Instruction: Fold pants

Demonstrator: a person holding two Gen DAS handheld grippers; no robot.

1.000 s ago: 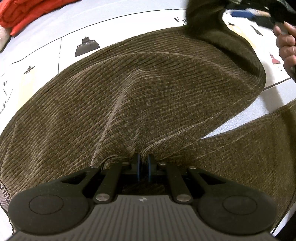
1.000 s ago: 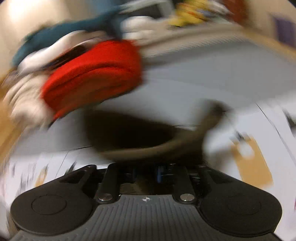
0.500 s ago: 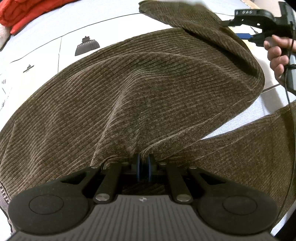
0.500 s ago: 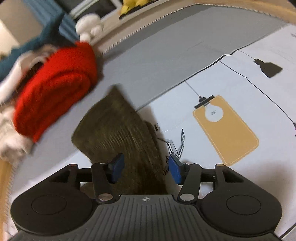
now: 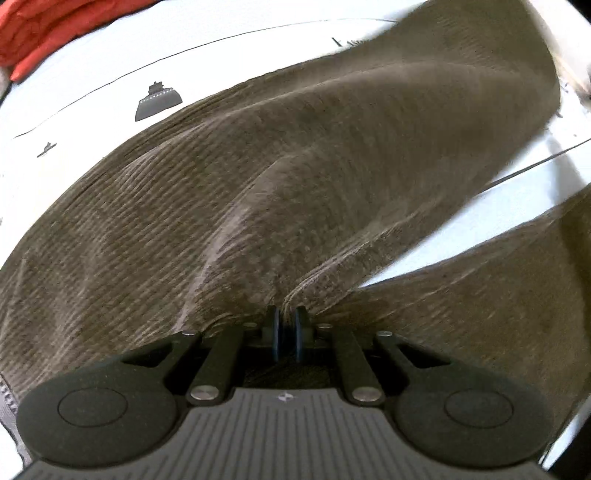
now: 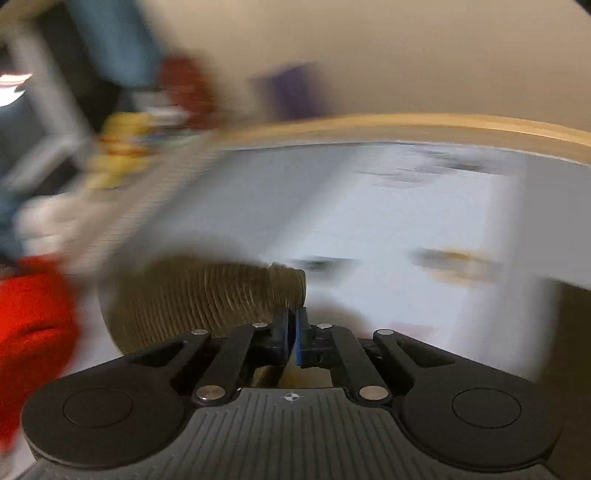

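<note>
Brown corduroy pants [image 5: 280,177] lie spread over a white printed sheet [image 5: 110,62], one leg running to the upper right and the other [image 5: 498,295] to the lower right. My left gripper [image 5: 286,325] points steeply down and is shut on a pinched fold where the two legs meet. In the blurred right wrist view, my right gripper [image 6: 292,328] has its blue pads together on the edge of a lifted leg end [image 6: 207,295], which hangs to the left of the pads above the sheet [image 6: 406,221].
Folded red cloth lies at the sheet's far left corner [image 5: 48,29] and shows at the left edge of the right wrist view [image 6: 33,317]. A wooden bed edge [image 6: 443,125] and blurred clutter [image 6: 122,147] lie beyond the sheet.
My right gripper opened over the leg end, then shut on it and swung it up and across. The far leg now stretches toward the upper right. My left gripper kept its hold in place.
</note>
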